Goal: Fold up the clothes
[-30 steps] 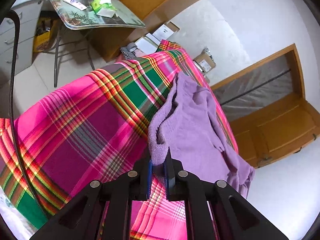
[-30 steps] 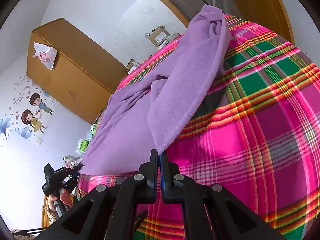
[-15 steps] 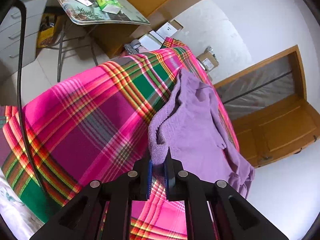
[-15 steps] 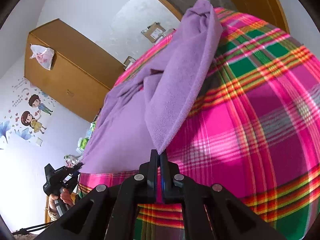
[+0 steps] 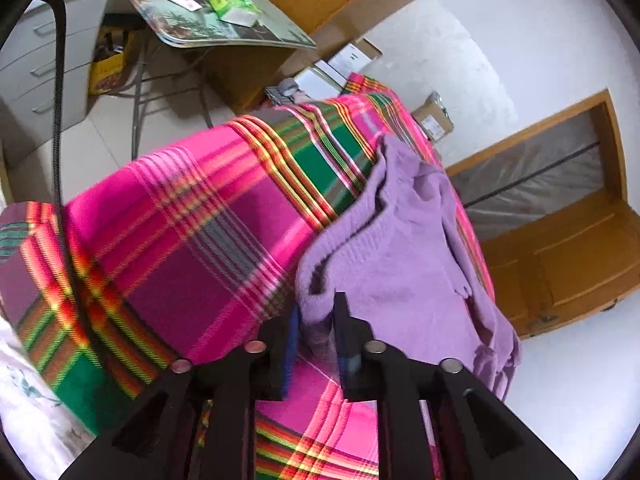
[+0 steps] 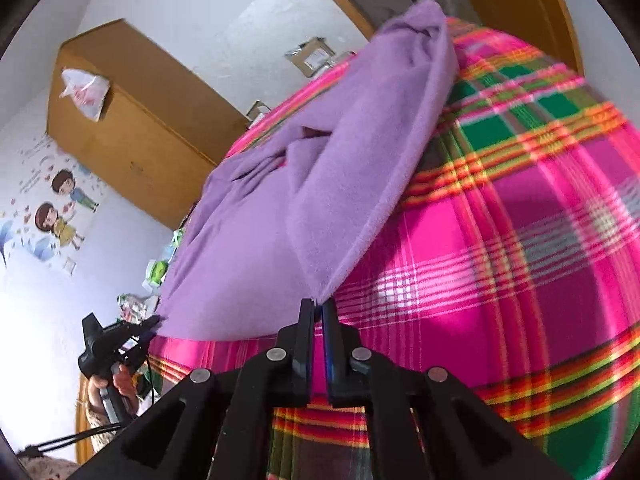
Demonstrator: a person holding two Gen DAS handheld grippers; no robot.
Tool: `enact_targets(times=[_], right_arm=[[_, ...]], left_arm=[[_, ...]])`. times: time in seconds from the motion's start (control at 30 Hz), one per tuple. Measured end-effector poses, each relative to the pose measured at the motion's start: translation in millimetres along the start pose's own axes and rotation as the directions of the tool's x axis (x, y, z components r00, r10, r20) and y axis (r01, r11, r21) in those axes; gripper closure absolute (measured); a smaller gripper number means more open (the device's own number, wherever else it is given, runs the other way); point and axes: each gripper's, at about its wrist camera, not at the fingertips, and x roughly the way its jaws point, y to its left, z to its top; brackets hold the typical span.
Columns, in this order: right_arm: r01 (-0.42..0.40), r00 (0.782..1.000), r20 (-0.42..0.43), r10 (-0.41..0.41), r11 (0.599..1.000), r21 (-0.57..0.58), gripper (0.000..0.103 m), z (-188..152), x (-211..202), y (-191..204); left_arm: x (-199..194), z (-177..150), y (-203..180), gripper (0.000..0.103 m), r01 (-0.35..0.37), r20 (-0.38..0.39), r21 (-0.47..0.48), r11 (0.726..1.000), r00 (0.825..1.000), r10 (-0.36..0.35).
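The left gripper (image 5: 316, 328) has just been opening: its jaws now stand parted, the purple fleece garment (image 5: 404, 264) loose between them. That soft, rumpled garment lies on the pink plaid blanket (image 5: 180, 248), toward three o'clock; bare blanket spreads toward nine o'clock. The right gripper (image 6: 318, 308) stands nearly closed below the garment's pointed corner (image 6: 324, 290); whether it pinches the tip, I cannot tell.

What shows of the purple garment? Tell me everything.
The purple garment is soft, fleecy-looking cloth, rumpled and partly folded over itself, lying on the pink plaid bedspread. Its thick rolled hem sits between the jaws of the left tongs, which have just been opening. One pointed corner is pinched at the tips of the right tongs.
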Motion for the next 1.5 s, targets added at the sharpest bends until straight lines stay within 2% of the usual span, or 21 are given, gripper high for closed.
enact_targets(times=[0.1,0.2,0.27,0.37,0.43,0.53,0.67,0.77,0.87,0.9,0.97,1.13,1.17,1.27,1.43,1.5], right_arm=[[0.039,0.999,0.018,-0.038,0.997,-0.063,0.095,2.5,-18.5,5.0],[0.067,0.997,0.052,-0.063,0.995,-0.073,0.093,9.7,-43.0,0.4],[0.111,0.991,0.081,-0.104,0.989,-0.093,0.092,18.1,-60.0,-2.0],[0.186,0.978,0.124,-0.170,0.974,-0.131,0.091,35.3,-84.6,-1.8],[0.227,0.967,0.151,-0.203,0.961,-0.161,0.091,49.1,-99.3,2.1],[0.285,0.952,0.179,-0.248,0.931,-0.227,0.090,68.9,-120.4,8.5],[0.361,0.929,0.192,-0.315,0.882,-0.303,0.086,85.9,-129.5,8.7],[0.356,0.931,0.181,-0.317,0.896,-0.265,0.083,93.9,-118.0,-8.2],[0.335,0.939,0.156,-0.306,0.917,-0.216,0.082,98.4,-94.7,-31.0],[0.329,0.941,0.148,-0.303,0.922,-0.205,0.081,100.3,-86.5,-37.1],[0.312,0.947,0.135,-0.290,0.933,-0.182,0.080,105.4,-68.6,-49.7],[0.254,0.964,0.114,-0.242,0.961,-0.108,0.070,129.3,-32.9,-77.4],[0.246,0.966,0.111,-0.235,0.964,-0.096,0.070,135.0,-27.1,-82.1],[0.242,0.966,0.107,-0.234,0.968,-0.067,0.067,150.2,-13.1,-93.5],[0.214,0.972,0.103,-0.210,0.976,-0.036,0.066,172.2,4.7,-109.0],[0.183,0.977,0.113,-0.180,0.983,-0.018,0.066,181.3,9.2,-114.7]], left_arm=[[-14.5,2.9,-1.8,0.085,-0.012,0.034,0.021,1.000,0.999,0.011],[-29.8,5.7,-13.0,0.084,-0.009,0.074,0.067,0.998,0.997,0.005],[-33.0,5.5,-29.3,0.077,0.007,0.072,0.112,0.994,0.997,-0.015],[-34.7,4.4,-55.0,0.077,0.037,0.056,0.186,0.982,0.997,-0.048],[-31.2,0.9,-75.3,0.077,0.063,0.023,0.237,0.969,0.997,-0.070],[-15.5,-12.1,-106.4,0.069,0.115,-0.048,0.307,0.945,0.993,-0.105],[12.5,-35.7,-151.9,0.068,0.188,-0.151,0.393,0.900,0.979,-0.138],[40.2,-56.2,-185.5,0.068,0.242,-0.247,0.439,0.865,0.958,-0.143],[68.6,-78.0,-218.0,0.068,0.298,-0.348,0.471,0.830,0.928,-0.136],[75.6,-84.4,-227.2,0.067,0.311,-0.372,0.479,0.821,0.919,-0.131],[94.9,-95.8,-250.7,0.059,0.330,-0.417,0.496,0.804,0.902,-0.113],[142.0,-112.4,-309.8,0.059,0.399,-0.506,0.516,0.758,0.856,-0.107],[152.3,-113.7,-319.0,0.059,0.408,-0.521,0.511,0.757,0.847,-0.105],[181.2,-115.7,-335.7,0.059,0.418,-0.576,0.468,0.779,0.812,-0.089],[215.1,-122.4,-348.4,0.059,0.379,-0.597,0.479,0.792,0.802,-0.023],[227.6,-123.6,-351.2,0.059,0.378,-0.614,0.469,0.798,0.789,-0.013]])
